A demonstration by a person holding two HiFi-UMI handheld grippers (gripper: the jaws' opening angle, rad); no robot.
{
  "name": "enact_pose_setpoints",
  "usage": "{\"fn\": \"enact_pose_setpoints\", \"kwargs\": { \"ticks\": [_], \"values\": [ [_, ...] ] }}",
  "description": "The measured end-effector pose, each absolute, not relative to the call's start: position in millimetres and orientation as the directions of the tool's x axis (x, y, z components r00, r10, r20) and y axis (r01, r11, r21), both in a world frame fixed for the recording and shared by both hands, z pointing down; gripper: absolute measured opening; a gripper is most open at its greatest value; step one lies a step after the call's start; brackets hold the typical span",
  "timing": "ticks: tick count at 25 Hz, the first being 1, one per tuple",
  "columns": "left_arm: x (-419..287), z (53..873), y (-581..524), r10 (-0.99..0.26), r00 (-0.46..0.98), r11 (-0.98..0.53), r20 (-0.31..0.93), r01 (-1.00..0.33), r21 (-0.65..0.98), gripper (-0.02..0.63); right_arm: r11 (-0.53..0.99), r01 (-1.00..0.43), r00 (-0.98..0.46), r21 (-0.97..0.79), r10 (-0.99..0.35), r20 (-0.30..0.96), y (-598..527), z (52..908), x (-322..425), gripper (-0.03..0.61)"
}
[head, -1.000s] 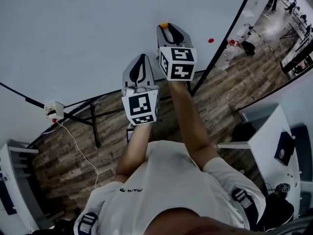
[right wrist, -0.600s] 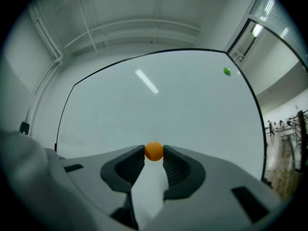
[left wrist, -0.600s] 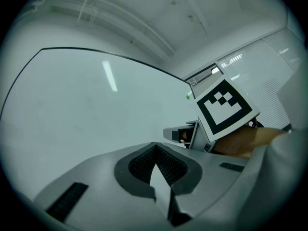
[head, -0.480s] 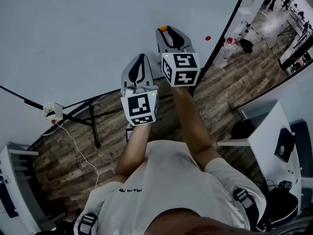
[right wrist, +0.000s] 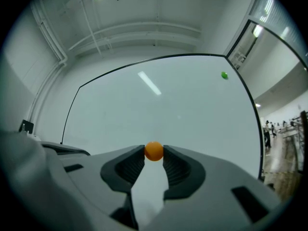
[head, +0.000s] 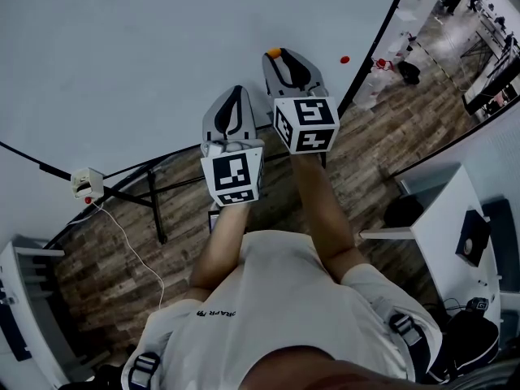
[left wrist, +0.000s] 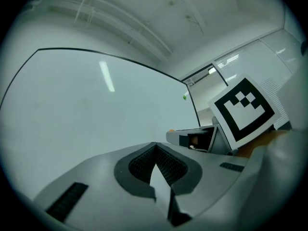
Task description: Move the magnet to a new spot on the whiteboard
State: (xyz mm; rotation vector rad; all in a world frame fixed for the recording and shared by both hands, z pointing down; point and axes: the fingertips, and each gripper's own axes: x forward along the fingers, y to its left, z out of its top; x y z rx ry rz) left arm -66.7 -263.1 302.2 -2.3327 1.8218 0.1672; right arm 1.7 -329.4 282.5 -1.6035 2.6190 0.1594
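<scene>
We carried the small round orange magnet (right wrist: 154,151) pinched in our right gripper (right wrist: 154,154), left gripper (left wrist: 155,145) closed empty, next needing a bare spot on the large white whiteboard (right wrist: 168,109).

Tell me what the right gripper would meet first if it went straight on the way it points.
The right gripper would probably meet the whiteboard, its orange magnet touching first; depth is unclear.

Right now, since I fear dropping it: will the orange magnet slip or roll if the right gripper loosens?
Probably rolls: the magnet looks round and smooth. Likely slippery, since only the right gripper's tips pinch it. It looks small, so probably light.
</scene>
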Motion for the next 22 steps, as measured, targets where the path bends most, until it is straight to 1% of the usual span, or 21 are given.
{"fn": "enact_pose_setpoints", "kwargs": {
  "ticks": [7,22],
  "values": [
    [-60,300,-261,-0.943,0.257,-0.24,-0.21,-0.965,-0.103,0.003,0.457,-0.888,-0.459,0.045,-0.883,-0.098,-323,294,6,0.127],
    [-54,310,-267,-0.94,0.289,-0.277,-0.183,-0.957,-0.087,0.003,0.461,-0.887,-0.461,0.015,-0.884,-0.078,-313,319,13,0.127]
  ]
}}
